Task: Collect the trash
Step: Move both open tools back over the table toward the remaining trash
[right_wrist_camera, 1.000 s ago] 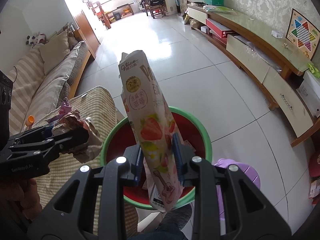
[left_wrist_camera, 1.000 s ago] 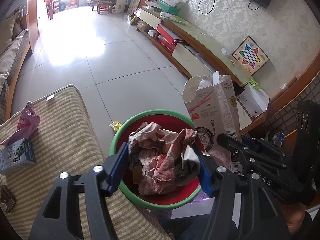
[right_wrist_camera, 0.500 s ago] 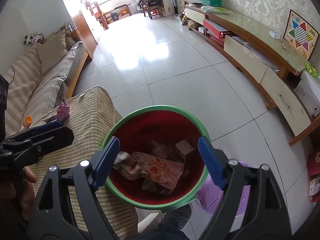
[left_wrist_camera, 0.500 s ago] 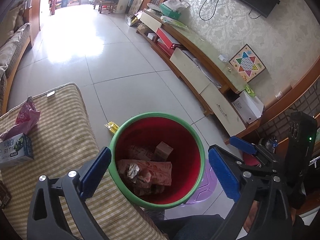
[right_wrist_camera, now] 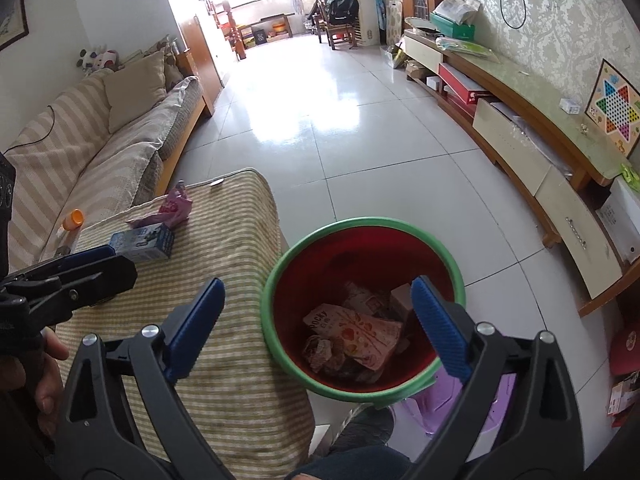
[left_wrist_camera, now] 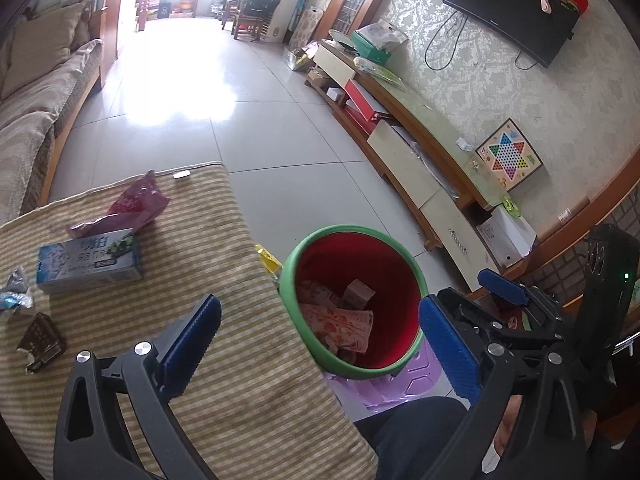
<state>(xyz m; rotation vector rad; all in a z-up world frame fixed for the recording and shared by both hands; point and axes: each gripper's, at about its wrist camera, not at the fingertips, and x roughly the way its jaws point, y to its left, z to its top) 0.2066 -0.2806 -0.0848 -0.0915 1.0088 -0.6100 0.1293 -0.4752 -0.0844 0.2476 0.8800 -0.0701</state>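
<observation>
Two grippers, both mine, both spread wide and holding nothing: left gripper (left_wrist_camera: 320, 344) over the cloth's edge, right gripper (right_wrist_camera: 320, 328) above the bin's near rim.

Item: bin (right_wrist_camera: 448, 252), red inside, green rim, on the floor touching the striped cloth (left_wrist_camera: 248, 360); it holds a pink Pocky box (right_wrist_camera: 356, 336), a small carton (left_wrist_camera: 357, 293) and crumpled wrappers.

Item, uncollected: blue-grey box (left_wrist_camera: 90, 260), pink wrapper (left_wrist_camera: 128, 206) just behind it, silver foil scrap (left_wrist_camera: 14, 292), brown torn packet (left_wrist_camera: 40, 340), all on the cloth to my left.

Risks, as I judge them: thin foil and wrapper may slip from a pinch or snag the cloth; the box, gripped at a corner, could swing and miss the rim; a yellow scrap (left_wrist_camera: 268, 260) between cloth and bin could be overlooked.

Surface: soft, ribbed, likely yielding. Room: glossy tiled floor (right_wrist_camera: 360, 128), sofa (right_wrist_camera: 100, 140) left, low cabinet (right_wrist_camera: 520, 92) right, purple stool (left_wrist_camera: 392, 384) under the bin.
</observation>
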